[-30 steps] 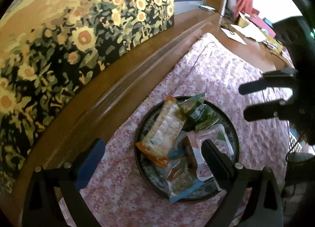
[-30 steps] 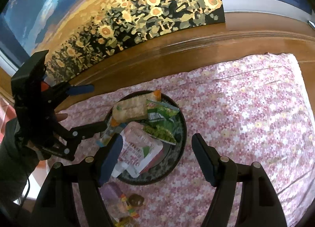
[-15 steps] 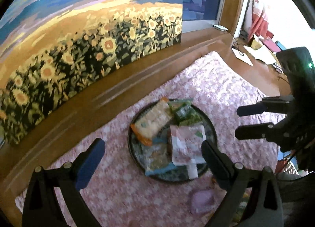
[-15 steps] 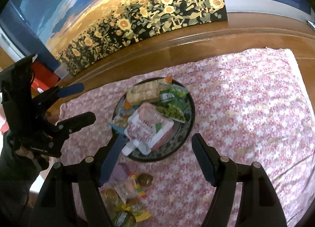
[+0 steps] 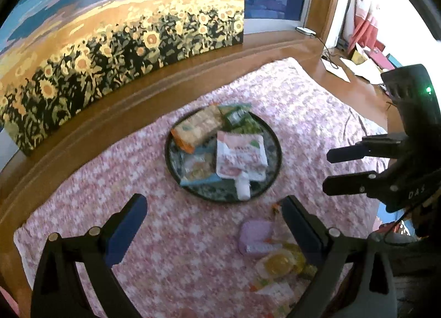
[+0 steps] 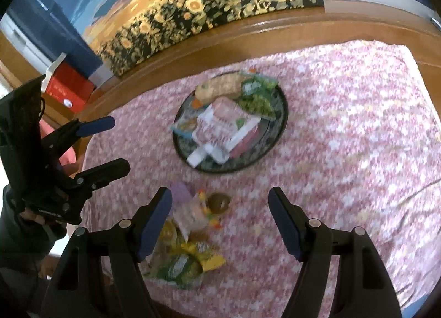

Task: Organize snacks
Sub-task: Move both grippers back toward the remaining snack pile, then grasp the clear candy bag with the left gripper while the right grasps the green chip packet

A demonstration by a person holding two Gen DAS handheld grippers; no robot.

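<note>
Both pairs of tongs are held above a pink floral cloth (image 5: 303,103) that is spread over a wooden bench (image 5: 275,50). The left tongs (image 5: 212,221) are seen released, with the jaws spread wide and nothing between them; in the right wrist view they appear at the left edge, likewise parted and empty. The right tongs (image 6: 220,218) are also released, with a wide gap between the jaws and nothing gripped.

A dark round plate (image 5: 277,150) is set on the cloth near the middle. Several snack packets are piled on it: an orange-edged cracker packet (image 5: 197,127) at the far left side, green packets (image 5: 239,119) at the far right side, a blue-edged packet (image 5: 197,166) at the near left, and a pink and white spouted pouch (image 5: 239,155) laid across the top, with its white cap pointing toward the near rim.

A loose heap of snacks (image 6: 190,235) is left on the cloth just beside the plate, on its near side, close to the edge of the cloth. A lilac packet (image 5: 256,235), yellow and green wrappers and a small brown round item (image 6: 218,202) can be made out in it; the rest is too blurred to tell.

A sunflower painting (image 5: 124,48) is propped at the back of the bench, behind the cloth.
</note>
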